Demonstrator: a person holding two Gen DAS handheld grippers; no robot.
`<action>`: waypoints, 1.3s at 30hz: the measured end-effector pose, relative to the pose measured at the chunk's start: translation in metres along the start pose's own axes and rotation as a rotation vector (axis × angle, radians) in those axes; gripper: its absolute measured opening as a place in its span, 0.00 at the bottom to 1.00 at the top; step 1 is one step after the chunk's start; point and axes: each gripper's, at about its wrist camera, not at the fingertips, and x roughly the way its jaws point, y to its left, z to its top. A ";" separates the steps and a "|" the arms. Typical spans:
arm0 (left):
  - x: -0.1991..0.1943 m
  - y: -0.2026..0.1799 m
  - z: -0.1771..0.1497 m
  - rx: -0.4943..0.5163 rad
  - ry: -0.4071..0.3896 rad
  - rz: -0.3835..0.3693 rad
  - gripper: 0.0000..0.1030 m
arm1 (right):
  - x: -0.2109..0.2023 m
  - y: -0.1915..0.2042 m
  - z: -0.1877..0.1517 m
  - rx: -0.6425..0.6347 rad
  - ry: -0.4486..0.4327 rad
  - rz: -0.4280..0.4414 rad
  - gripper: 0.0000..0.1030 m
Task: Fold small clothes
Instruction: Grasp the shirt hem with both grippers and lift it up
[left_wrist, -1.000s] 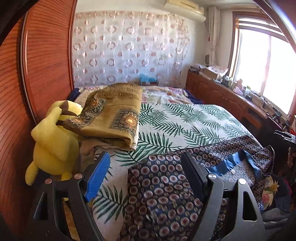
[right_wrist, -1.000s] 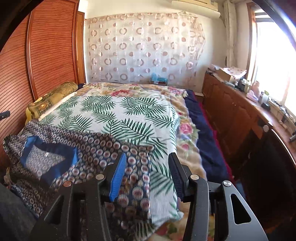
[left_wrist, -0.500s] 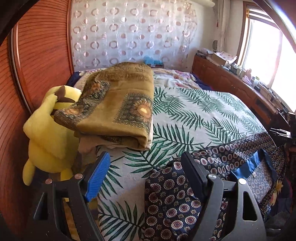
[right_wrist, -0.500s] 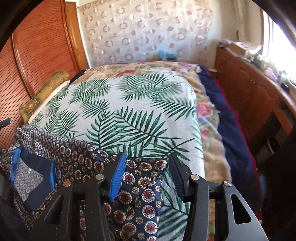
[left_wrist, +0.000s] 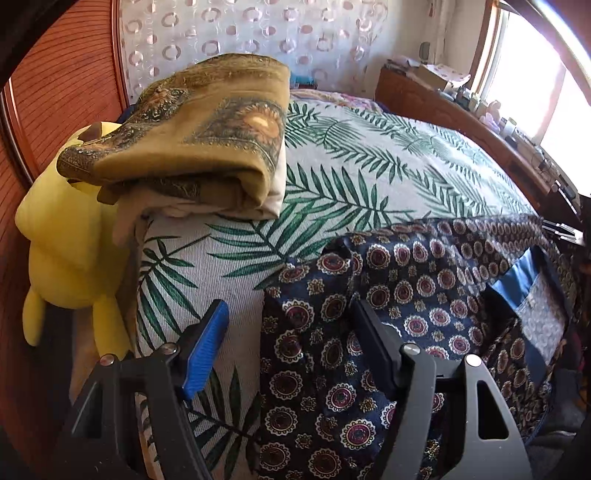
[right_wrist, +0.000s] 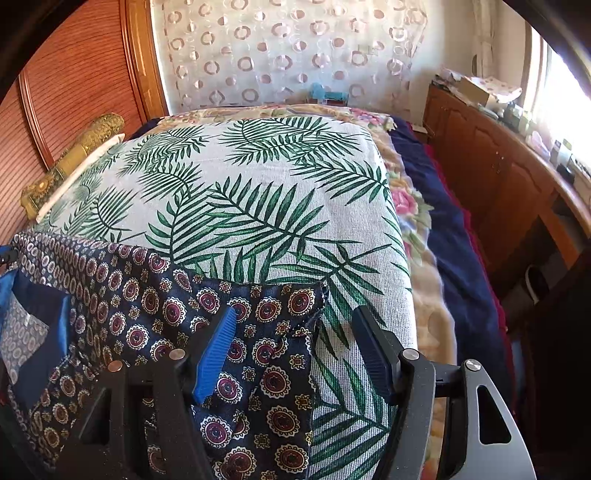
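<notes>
A dark blue garment with round medallion print (left_wrist: 369, 295) lies spread along the near edge of the bed, its blue collar lining (left_wrist: 517, 280) toward the right. My left gripper (left_wrist: 291, 339) is open, low over the garment's left end, which lies between the fingers. In the right wrist view the same garment (right_wrist: 147, 306) lies at lower left. My right gripper (right_wrist: 295, 347) is open over the garment's right corner, with cloth between the fingers.
The bed has a palm-leaf sheet (left_wrist: 369, 177). A folded brown blanket (left_wrist: 199, 136) and a yellow plush toy (left_wrist: 66, 236) sit by the wooden wall at left. A wooden cabinet (right_wrist: 498, 177) runs along the right under the window.
Both grippers have moved down and closer to the bed, over the garment's two ends. Both stay open.
</notes>
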 end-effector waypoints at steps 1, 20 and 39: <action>0.000 -0.001 0.000 -0.001 0.001 0.001 0.68 | 0.001 0.001 0.000 -0.006 0.000 -0.004 0.67; -0.031 -0.021 0.004 0.037 -0.075 -0.039 0.08 | -0.015 0.037 -0.002 -0.141 0.011 0.106 0.06; -0.231 -0.044 0.041 0.051 -0.628 -0.055 0.07 | -0.256 0.032 0.008 -0.119 -0.539 0.058 0.05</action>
